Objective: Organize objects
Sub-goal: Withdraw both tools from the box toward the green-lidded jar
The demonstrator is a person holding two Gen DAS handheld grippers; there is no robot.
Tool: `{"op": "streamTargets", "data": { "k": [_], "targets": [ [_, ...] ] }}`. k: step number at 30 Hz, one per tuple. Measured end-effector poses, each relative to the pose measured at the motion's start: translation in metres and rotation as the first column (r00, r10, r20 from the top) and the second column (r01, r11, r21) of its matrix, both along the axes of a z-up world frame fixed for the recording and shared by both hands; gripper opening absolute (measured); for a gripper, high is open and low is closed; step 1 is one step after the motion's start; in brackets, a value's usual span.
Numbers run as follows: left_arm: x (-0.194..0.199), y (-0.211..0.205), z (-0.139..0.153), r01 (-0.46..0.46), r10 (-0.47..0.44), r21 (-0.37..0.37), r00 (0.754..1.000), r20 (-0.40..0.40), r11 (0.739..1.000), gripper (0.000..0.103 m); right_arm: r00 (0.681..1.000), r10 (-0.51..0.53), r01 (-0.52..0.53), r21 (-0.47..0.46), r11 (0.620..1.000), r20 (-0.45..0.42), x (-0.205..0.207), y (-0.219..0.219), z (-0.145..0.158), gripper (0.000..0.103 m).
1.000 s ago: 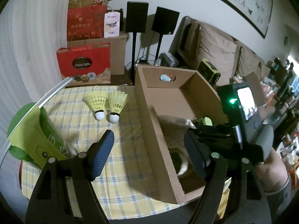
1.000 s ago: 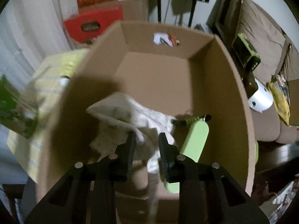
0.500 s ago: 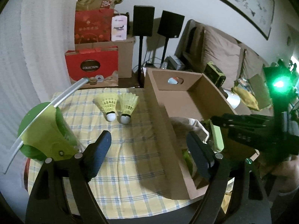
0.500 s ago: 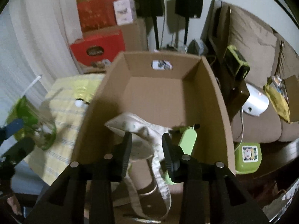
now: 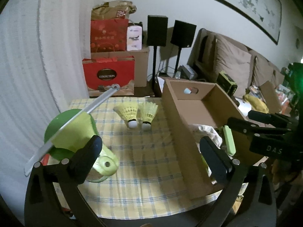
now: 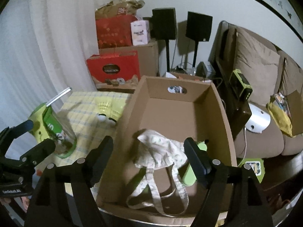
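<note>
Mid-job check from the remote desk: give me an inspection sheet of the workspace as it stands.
Surface: table under a yellow checked cloth.
Job's things: cardboard box holds a pale cloth bag and a light green object; two yellow shuttlecocks and a green cup with a straw stand on the cloth.
Clutter: nothing seen on the table.
Grippers: left gripper open, empty; right gripper just opened, above the bag, not touching.
Cables: a white cord by the sofa.
Surroundings: red gift boxes, two speakers.
</note>
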State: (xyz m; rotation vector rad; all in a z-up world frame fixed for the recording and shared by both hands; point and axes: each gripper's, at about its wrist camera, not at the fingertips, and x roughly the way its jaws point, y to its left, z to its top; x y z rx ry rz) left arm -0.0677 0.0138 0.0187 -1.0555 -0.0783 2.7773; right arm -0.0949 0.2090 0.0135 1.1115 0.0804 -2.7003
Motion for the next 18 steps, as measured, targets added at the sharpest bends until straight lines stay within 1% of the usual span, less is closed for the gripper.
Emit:
{"op": "streamTargets", "data": {
  "k": [10, 18],
  "targets": [
    [0.009, -0.025, 0.009, -0.029, 0.029, 0.014, 1.000, -0.011, 0.999, 0.103, 0.998, 0.053, -0.053, -0.006, 0.999, -0.016, 0.010, -0.025, 0.009, 0.079],
    [0.015, -0.073, 0.020, -0.107, 0.107, 0.020, 0.994, -0.021, 0.994, 0.103, 0.994, 0.109, -0.109, -0.027, 0.994, -0.009, 0.011, -0.048, 0.012, 0.079]
  ]
}}
